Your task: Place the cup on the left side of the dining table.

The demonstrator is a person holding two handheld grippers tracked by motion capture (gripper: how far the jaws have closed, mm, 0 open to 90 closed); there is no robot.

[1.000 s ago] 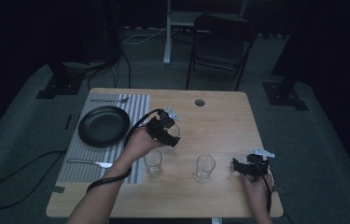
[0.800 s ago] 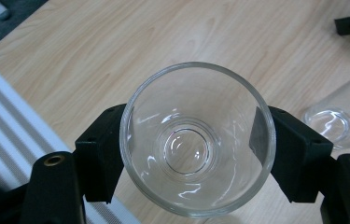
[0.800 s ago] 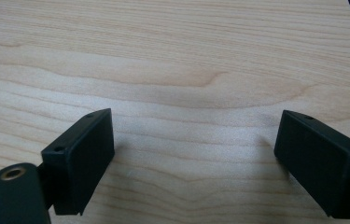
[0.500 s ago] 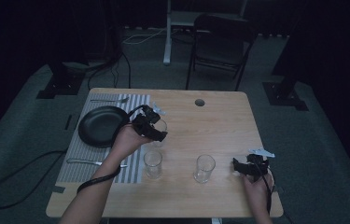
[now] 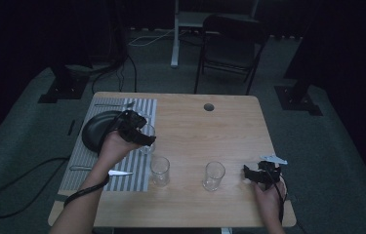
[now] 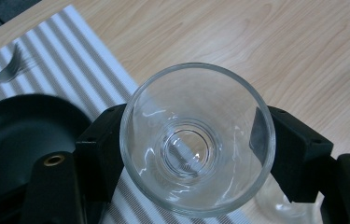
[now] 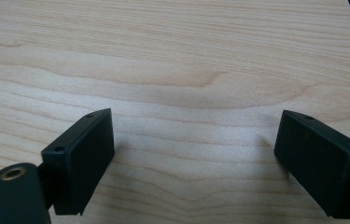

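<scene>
We grip a glass [image 6: 197,140] in our left gripper [image 5: 139,135] above the placemat [image 5: 141,122], our right gripper [image 7: 193,161] gaping empty.

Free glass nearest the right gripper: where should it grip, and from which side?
Grip the glass across its upper wall, jaws on opposite sides. It stands upright, open end up, so probably bring the open right gripper in level from the right, where bare table lies between them.

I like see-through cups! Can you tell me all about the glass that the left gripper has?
The glass is clear, round and empty, with a thick base and a rim wider than its bottom. It stands upright between the left gripper's two black fingers, one pressed on each side. In the high view it sits at the striped placemat's right edge, beside the black plate.
</scene>
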